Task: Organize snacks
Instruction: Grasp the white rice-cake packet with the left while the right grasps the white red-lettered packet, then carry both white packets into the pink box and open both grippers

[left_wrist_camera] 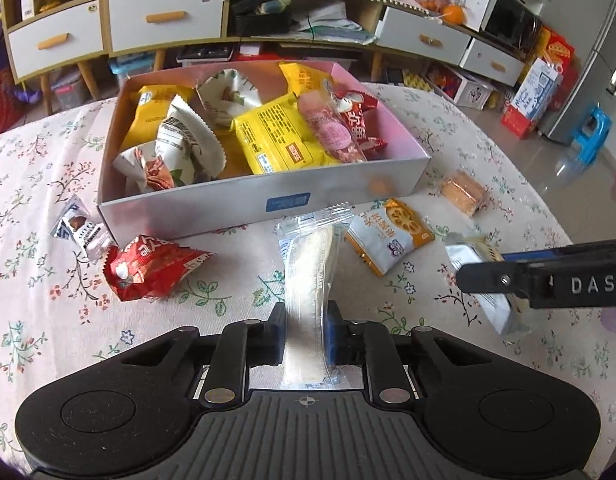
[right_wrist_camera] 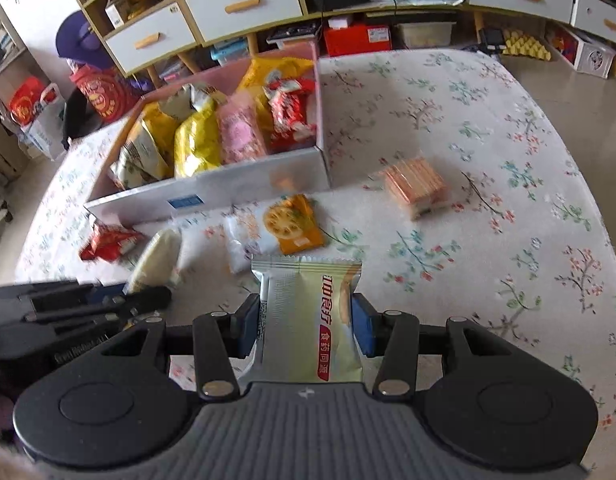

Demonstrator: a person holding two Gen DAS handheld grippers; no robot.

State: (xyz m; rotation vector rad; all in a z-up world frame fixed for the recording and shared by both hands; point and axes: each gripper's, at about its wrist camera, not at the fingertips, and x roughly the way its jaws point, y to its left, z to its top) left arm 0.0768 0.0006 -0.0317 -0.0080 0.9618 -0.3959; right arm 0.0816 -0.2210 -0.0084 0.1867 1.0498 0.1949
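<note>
The task looks more than half done. The big open white cardboard box (left_wrist_camera: 263, 200) on the floral surface (left_wrist_camera: 35, 280) already holds many yellow, white, pink and red snack packets. Several lie outside it. The left gripper (left_wrist_camera: 305, 330) pinches a long clear-wrapped pale bar (left_wrist_camera: 308, 280); the right gripper (right_wrist_camera: 305, 326) pinches a pale green foil packet (right_wrist_camera: 308, 320).

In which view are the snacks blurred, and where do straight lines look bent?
Right wrist view: the box, the wafer pack and the table snacks are smeared by motion blur, while the green packet held in the right gripper stays sharp. Left wrist view: mostly sharp; the drawer cabinet bows from fisheye distortion.
</note>
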